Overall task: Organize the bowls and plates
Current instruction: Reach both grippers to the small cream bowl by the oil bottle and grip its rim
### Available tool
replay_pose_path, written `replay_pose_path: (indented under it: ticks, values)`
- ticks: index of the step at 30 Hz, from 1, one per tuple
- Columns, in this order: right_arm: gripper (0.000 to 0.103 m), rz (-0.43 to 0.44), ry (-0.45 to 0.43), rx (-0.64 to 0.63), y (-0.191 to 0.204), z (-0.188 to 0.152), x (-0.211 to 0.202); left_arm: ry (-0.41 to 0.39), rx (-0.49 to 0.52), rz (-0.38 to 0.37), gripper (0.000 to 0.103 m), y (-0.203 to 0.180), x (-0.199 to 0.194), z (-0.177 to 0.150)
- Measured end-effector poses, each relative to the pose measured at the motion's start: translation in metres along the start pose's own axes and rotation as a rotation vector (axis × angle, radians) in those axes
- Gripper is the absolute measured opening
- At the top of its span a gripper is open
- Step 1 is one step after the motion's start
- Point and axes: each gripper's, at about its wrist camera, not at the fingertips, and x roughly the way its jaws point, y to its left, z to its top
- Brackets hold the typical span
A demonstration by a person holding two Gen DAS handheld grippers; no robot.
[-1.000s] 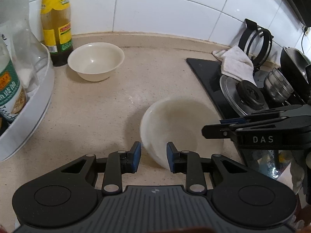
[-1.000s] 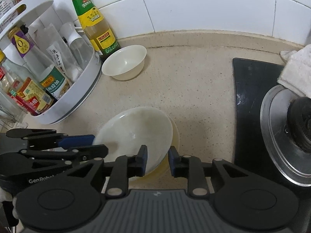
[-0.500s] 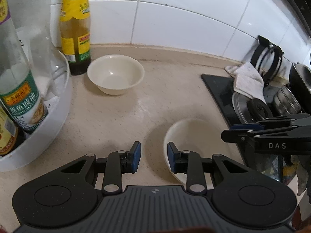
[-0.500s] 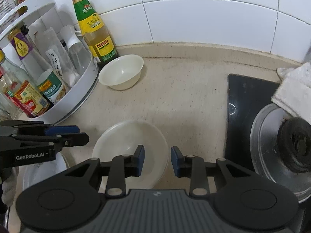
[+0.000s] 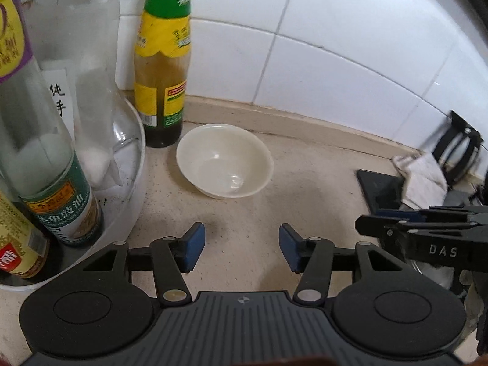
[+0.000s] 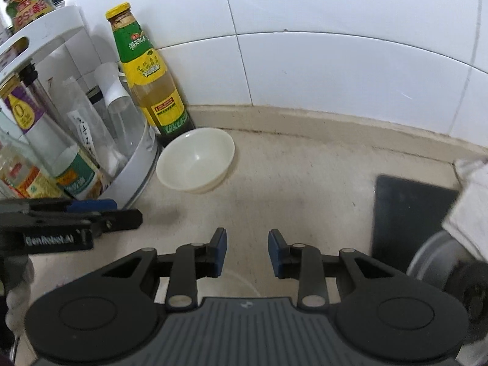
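A small cream bowl (image 5: 225, 161) stands upright on the beige counter by the back wall, next to a sauce bottle; it also shows in the right wrist view (image 6: 196, 160). My left gripper (image 5: 241, 247) is open and empty, a short way in front of the bowl. My right gripper (image 6: 246, 251) is open and empty, further back and to the bowl's right. The rim of a pale bowl (image 6: 236, 285) shows just under the right gripper's fingers, mostly hidden.
A white round rack (image 6: 134, 170) full of bottles stands at the left. A green-and-yellow sauce bottle (image 5: 163, 58) stands by the wall. A black stove (image 6: 408, 222) with a burner and a white cloth (image 5: 422, 180) lies at the right.
Both grippers have opened wider and moved forward towards the small bowl. The large pale bowl that was at my fingertips has dropped out of the left view and almost out of the right.
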Motion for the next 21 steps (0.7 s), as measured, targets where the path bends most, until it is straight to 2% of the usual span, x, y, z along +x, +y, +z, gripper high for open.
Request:
replay_pose_path:
  ticks: [8,14,21]
  values:
    - [0.030,0.023,0.022,-0.021,0.001,0.032,0.037,0.047,-0.123,0.026,0.065,0.014,0.032,0.015]
    - [0.030,0.046,0.040,-0.023,-0.007,0.053,0.068,0.019,-0.214,0.044,0.064,0.018,0.047,0.024]
    - [0.030,0.055,0.063,-0.047,-0.011,0.076,0.102,0.025,-0.243,0.096,0.065,0.019,0.068,0.036]
